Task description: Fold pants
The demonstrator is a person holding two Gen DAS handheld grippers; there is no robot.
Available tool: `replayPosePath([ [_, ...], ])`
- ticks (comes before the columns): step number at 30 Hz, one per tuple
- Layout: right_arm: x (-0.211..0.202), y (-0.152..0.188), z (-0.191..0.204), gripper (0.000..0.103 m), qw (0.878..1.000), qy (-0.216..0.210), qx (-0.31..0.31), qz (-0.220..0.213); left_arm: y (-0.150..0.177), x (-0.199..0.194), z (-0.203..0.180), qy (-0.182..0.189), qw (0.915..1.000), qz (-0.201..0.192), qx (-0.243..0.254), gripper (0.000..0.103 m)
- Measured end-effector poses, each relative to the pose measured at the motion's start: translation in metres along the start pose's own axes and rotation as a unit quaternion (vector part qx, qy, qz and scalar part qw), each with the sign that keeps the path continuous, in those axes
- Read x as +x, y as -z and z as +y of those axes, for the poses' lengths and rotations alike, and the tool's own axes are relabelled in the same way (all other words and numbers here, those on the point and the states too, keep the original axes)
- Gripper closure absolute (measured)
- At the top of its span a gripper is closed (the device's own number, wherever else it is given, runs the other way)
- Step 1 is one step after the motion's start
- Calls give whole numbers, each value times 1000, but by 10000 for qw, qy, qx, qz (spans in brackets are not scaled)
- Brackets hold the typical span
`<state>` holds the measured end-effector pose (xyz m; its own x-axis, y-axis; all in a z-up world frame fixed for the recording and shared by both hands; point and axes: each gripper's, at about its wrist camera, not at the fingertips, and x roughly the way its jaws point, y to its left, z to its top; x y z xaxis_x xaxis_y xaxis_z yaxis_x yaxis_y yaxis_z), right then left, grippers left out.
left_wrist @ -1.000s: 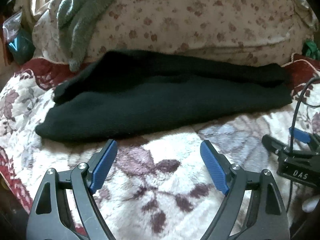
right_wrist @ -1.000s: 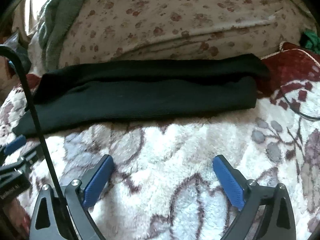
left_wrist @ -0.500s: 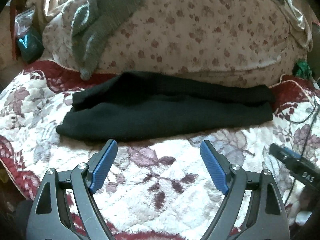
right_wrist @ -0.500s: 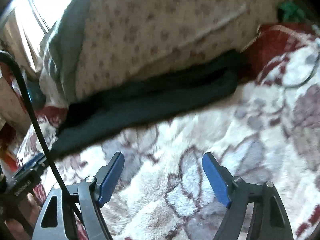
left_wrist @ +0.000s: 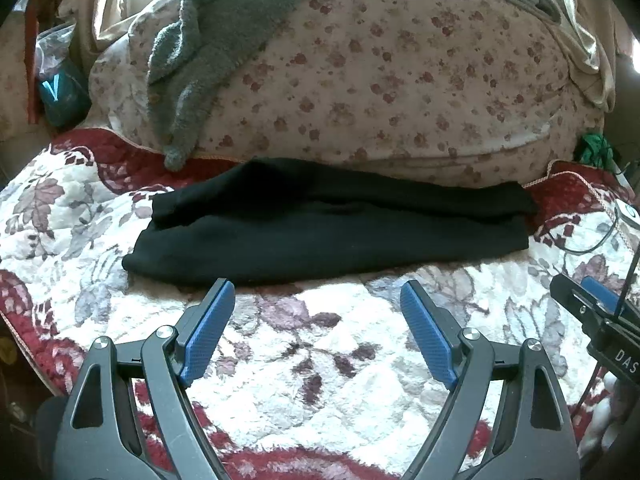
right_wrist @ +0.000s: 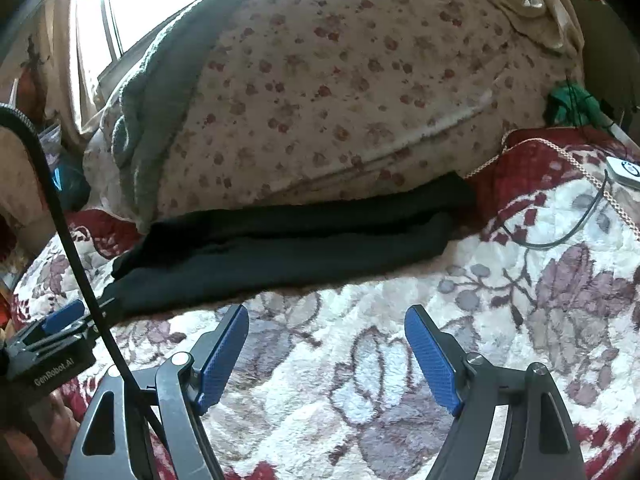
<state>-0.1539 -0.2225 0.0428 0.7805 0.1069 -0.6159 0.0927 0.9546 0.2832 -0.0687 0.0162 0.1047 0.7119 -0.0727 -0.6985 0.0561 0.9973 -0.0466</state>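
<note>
Black pants (left_wrist: 328,236) lie lengthwise-folded ahead of both grippers, apparently staged for a cross fold. Left gripper (left_wrist: 318,320) and right gripper (right_wrist: 326,344) are spread wide, holding nothing.

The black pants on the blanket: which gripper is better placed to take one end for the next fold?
Probably the left gripper. It is open, and the black pants lie just past its fingertips. The right gripper, open too, faces mostly bare blanket.
</note>
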Motion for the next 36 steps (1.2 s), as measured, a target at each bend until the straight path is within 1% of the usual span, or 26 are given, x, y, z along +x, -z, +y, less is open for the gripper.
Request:
replayPosePath([
  [8,4,-4,9,24,9999,-40,-93,-9,0,2,5,19,9999,83,-63,17],
  [18,8,-7,11,24,9999,-37,-109,-20,1,6,5,-59,10000,56,-33,17],
  [30,26,-6,8,24,9999,2,-54,139,1,21,13,-102,9996,234,-149,17],
  [36,40,-2,3,24,9996,-3,11,280,4,31,23,-157,9990,340,-231,17],
])
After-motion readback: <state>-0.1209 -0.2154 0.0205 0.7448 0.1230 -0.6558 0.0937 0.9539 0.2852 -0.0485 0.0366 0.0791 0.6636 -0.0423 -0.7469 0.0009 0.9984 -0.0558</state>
